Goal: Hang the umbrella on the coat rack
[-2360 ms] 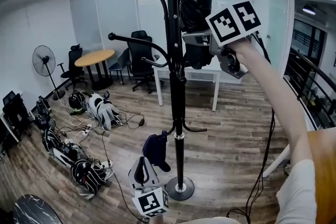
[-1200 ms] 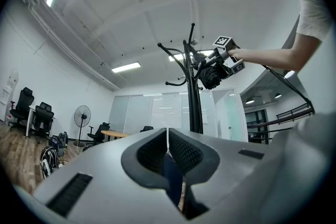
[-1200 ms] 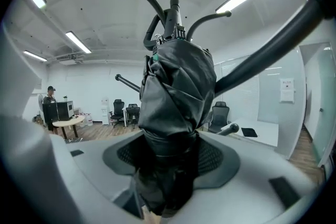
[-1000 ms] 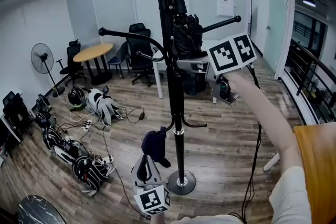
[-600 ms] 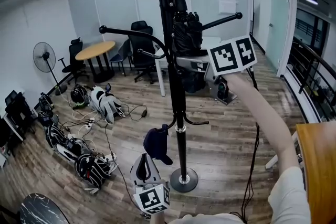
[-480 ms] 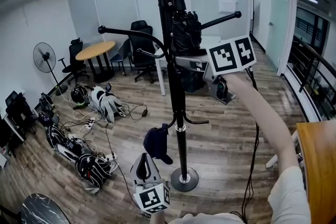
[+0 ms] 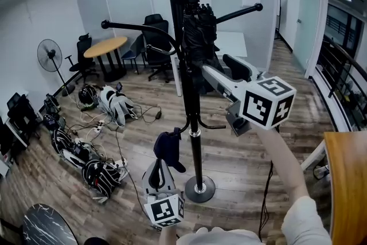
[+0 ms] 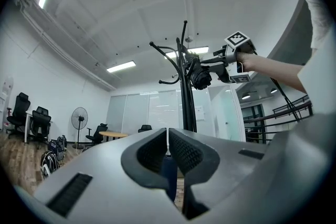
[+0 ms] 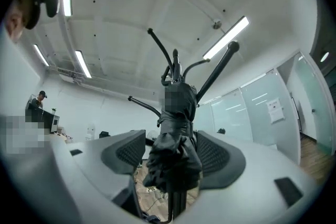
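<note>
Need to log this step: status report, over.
Left gripper shut, low by the coat rack. Right gripper jaws opening, umbrella between them. Umbrella hangs high on the rack. Nothing seen in the way.

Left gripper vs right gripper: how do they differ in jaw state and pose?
Jaws: the left gripper's are together, gripping nothing. The right gripper's stand wide and are opening, with the folded black umbrella between them, apparently unclamped.
Height: the left gripper sits low, near the coat rack's base. The right gripper is raised to the hooks where the umbrella hangs.
Shared: both point toward the coat rack and carry a marker cube.
</note>
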